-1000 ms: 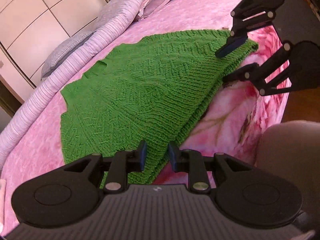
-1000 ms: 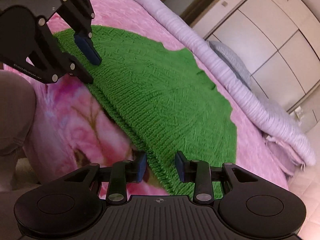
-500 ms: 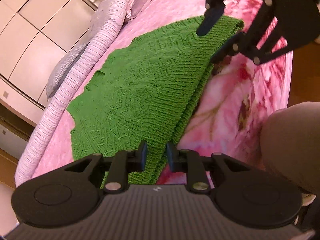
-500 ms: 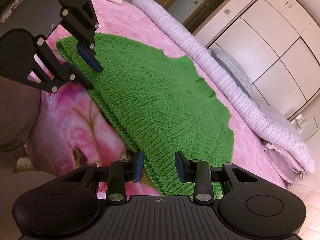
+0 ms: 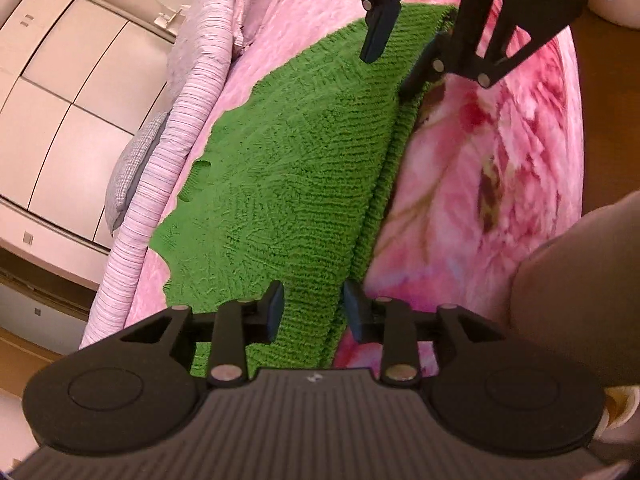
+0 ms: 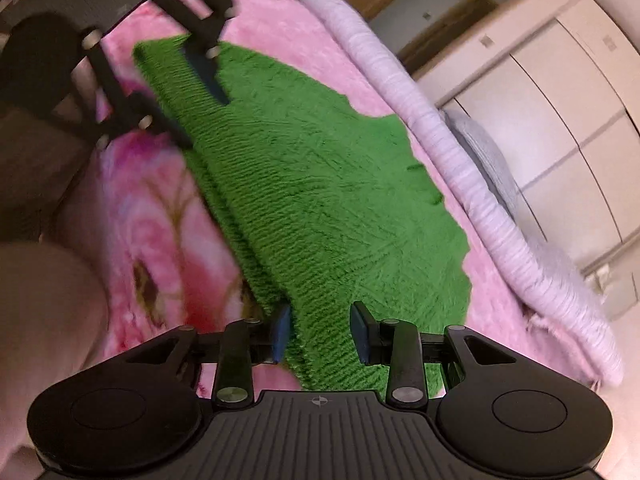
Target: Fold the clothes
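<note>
A green knitted sweater (image 5: pixel 296 168) lies spread flat on a bed covered by a pink floral blanket (image 5: pixel 480 184), its near edge doubled over into a thick fold that runs along the side closest to the person. In the left wrist view, the left claw (image 5: pixel 314 312) sits low at one end of that folded edge, its two blue-padded fingers parted with the knit lying between them, not pressed together. At the far end of the same edge, the right claw (image 5: pixel 396 60) appears at the top of the view, one finger above the sweater's corner and the other at the edge beside it, also parted. The right wrist view shows the same arrangement from the other end: the right claw (image 6: pixel 322 334) spread around the folded edge, and the left claw (image 6: pixel 192 108) blurred at the far corner. Beyond the sweater, a rolled lilac quilt (image 6: pixel 460 168) lies along the far side of the bed, with a grey pillow (image 6: pixel 484 148) beside it and pale wardrobe doors (image 6: pixel 560 92) behind.
</note>
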`<state>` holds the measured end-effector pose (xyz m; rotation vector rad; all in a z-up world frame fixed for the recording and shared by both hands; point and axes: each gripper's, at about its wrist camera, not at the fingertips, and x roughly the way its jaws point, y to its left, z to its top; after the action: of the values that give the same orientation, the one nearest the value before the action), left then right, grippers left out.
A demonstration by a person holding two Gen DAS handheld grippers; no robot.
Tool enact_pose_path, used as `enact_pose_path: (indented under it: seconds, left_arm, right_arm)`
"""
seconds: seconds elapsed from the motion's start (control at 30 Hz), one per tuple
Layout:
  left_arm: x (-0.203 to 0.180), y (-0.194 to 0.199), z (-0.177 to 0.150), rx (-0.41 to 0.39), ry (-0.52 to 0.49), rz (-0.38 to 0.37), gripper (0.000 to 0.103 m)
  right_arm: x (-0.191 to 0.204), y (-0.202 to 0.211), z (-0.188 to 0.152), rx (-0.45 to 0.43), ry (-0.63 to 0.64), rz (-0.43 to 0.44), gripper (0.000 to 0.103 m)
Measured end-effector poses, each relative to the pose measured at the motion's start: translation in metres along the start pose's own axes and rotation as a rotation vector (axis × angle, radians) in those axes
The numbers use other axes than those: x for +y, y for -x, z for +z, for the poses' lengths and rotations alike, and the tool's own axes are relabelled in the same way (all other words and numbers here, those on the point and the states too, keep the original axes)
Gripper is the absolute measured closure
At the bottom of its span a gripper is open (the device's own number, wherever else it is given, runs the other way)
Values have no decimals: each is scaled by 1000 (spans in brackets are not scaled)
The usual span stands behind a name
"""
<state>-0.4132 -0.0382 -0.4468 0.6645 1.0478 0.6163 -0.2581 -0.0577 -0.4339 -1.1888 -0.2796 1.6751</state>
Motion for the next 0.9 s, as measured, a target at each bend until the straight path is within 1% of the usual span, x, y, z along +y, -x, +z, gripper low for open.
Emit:
enact_pose_path:
  seconds: [0.07,0.2,0.23,0.27,0.3,0.33,0.4,0.57,0.67,0.73,0.83,0.9]
  left_arm:
    - [0,-1,-4,1,-13,4,71]
    - [0,-1,-9,-23,-23,22,69]
    - [-1,0,-10,-30,-22,28,73]
    - [0,0,-12,-35,-14,30,86]
    - [1,0,-14,-40,-5,33,93]
    - [2,0,-17,-45,4,36,98]
    - [4,0,-21,-55,21,41,99]
    - [23,18,-26,-94,96,19,101]
    - [20,25,-26,-103,116,-1,102]
    - [11,25,-27,-92,125,-29,102]
    - [-2,15,-30,-57,107,-74,103]
    - [0,15,-29,-60,113,-79,103]
  right_arm:
    - [4,1,3,16,13,-14,69]
    - [11,-1,9,31,8,-57,69]
    - [12,-1,10,32,5,-70,69]
    - [14,-2,12,33,2,-81,69]
    - [15,-2,12,34,2,-87,70]
    - [16,-2,12,37,8,-89,83]
    - [17,0,12,56,-5,-89,100]
    - [9,14,20,66,-58,-109,101]
    - [9,20,20,87,-62,-95,102]
    - [14,20,15,112,-62,-71,102]
    - [23,13,9,143,-31,-44,102]
    - [27,10,9,156,6,-35,100]
